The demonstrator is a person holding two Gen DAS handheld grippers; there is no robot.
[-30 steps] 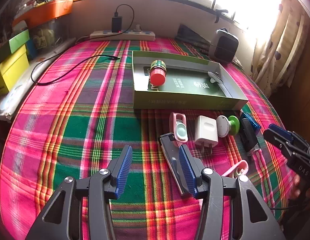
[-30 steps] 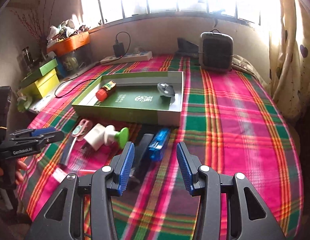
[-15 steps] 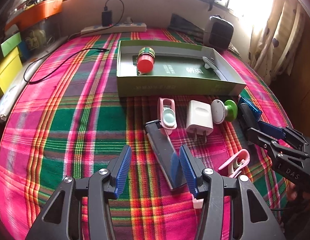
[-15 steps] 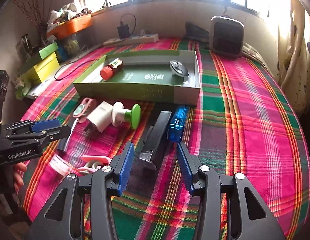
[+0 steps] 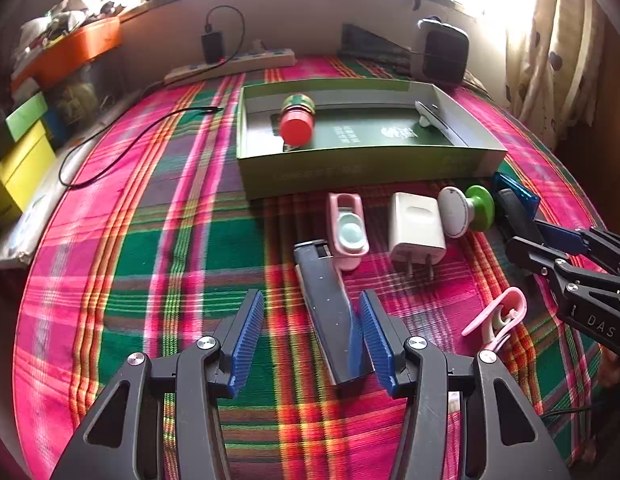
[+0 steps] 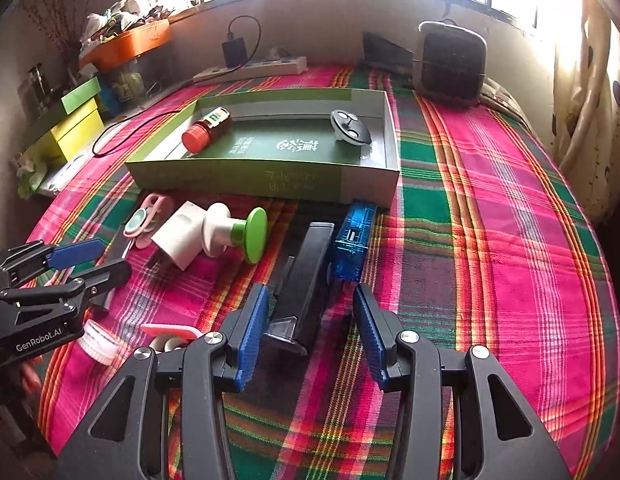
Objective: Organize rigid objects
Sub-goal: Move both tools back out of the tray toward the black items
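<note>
A green tray box (image 5: 366, 168) (image 6: 270, 178) on the plaid cloth holds a red-capped bottle (image 5: 296, 128) (image 6: 204, 130) and a grey round gadget (image 6: 350, 128). In front of it lie a pink case (image 5: 346, 226), a white charger (image 5: 416, 232), a white-and-green knob (image 6: 240, 232), a black stapler (image 6: 310, 280), a blue box (image 6: 354, 240), a pink clip (image 5: 498, 318) and a black flat bar (image 5: 330, 312). My left gripper (image 5: 308, 332) is open over the black bar. My right gripper (image 6: 308, 326) is open over the black stapler's near end.
A power strip (image 5: 230, 66) with a plugged charger and a black cable (image 5: 122, 140) lie at the back left. A dark heater (image 6: 450, 64) stands at the back right. Yellow and green boxes (image 6: 74, 120) sit beside the left edge. A white cap (image 6: 96, 346) lies near the front.
Both grippers have moved forward toward the row of objects. The black bar now lies between my left fingers and the stapler's end between my right fingers. Both stay open.
</note>
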